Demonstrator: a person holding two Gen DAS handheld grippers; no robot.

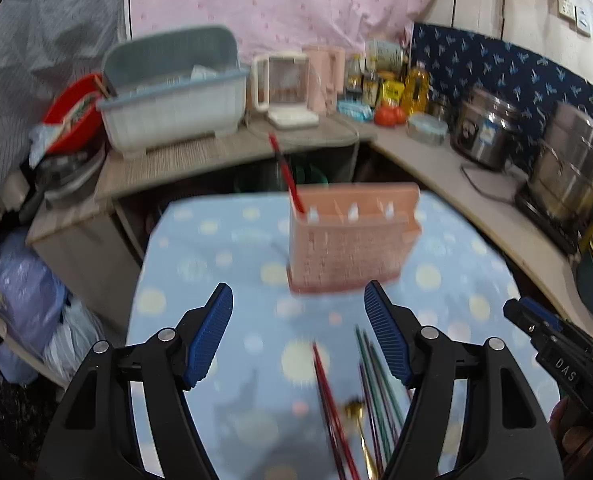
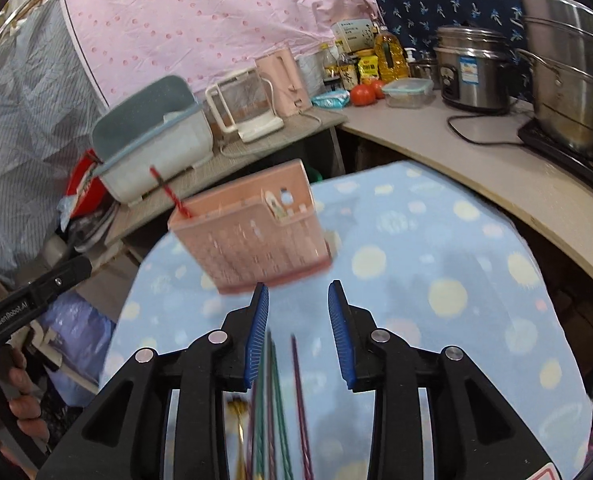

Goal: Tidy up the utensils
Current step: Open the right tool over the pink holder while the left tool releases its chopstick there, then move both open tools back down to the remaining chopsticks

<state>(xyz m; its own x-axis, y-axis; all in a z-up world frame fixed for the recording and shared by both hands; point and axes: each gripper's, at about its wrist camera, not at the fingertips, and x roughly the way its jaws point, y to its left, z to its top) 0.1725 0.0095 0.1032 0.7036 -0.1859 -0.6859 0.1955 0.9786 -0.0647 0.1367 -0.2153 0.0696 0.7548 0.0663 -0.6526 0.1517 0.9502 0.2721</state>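
Chopsticks point(image 1: 328, 400) lie loose on the spotted blue cloth point(image 1: 200, 264) near its front edge, red, green and purple ones side by side with a gold spoon point(image 1: 356, 410) among them, all pointing roughly toward the pink holder point(image 1: 348, 240). That holder stands upright farther back, toward the middle of the cloth, so anything dropped in from above stays put. One red chopstick point(image 1: 286, 174) already leans out of its left compartment, tilted toward the back left; a second compartment, in the right wrist view, seems to hold something pale, too blurred to name.

The left gripper point(image 1: 298, 332) hangs above the loose pile with its blue pads spread wide and nothing between them; the red sticks show below the gap. The right gripper point(image 2: 298, 332) is also above the pile, its pads parted more narrowly, again pinching nothing, with green and purple sticks visible under and between the fingers. Both point downward at a slant, which suits picking thin sticks off a flat cloth.

I judge the sorting barely begun: one stick is housed, the rest wait by the front edge. The blur makes it hard to count them.
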